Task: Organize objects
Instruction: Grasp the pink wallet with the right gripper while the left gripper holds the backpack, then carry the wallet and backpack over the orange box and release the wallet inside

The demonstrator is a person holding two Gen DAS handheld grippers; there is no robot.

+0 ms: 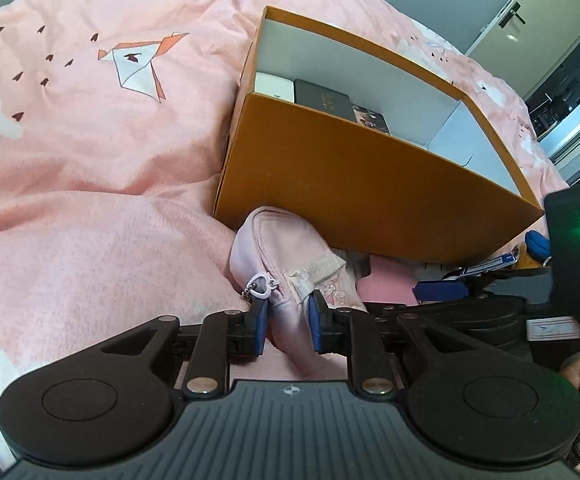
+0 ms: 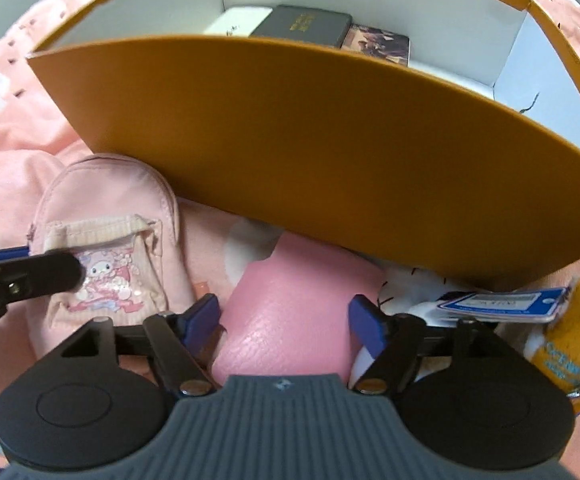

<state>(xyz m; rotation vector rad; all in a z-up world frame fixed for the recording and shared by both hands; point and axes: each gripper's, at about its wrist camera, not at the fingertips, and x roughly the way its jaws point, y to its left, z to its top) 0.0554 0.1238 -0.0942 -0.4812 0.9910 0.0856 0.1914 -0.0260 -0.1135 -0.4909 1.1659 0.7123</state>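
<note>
My left gripper point(image 1: 289, 322) is clenched on the near end of the pink pouch point(image 1: 286, 256), its blue pads point(image 1: 264, 324) pressed into the soft fabric either side of the zip. The pouch lies on the bed point(image 1: 90, 160), its far end touching the front wall of the orange box point(image 1: 369, 184). My right gripper point(image 2: 284, 320) is released, jaws spread wide around a pink leather wallet point(image 2: 290, 304) without pinching it, just beside the pouch. At the right, by the box's near corner, lie a tagged yellow plush point(image 2: 569, 336) and something white that I cannot make out.

I judge the step in hand to be lifting the pouch into the box. Inside, along the back wall, a white case point(image 2: 242, 20), a dark book point(image 2: 305, 26) and a printed card box point(image 2: 377, 42) already sit in a row; the right end looks free. To do it well I should raise the pouch straight up until it clears the front rim, as it will sag. The heart zip charm point(image 1: 261, 286) could snag my finger.
</note>
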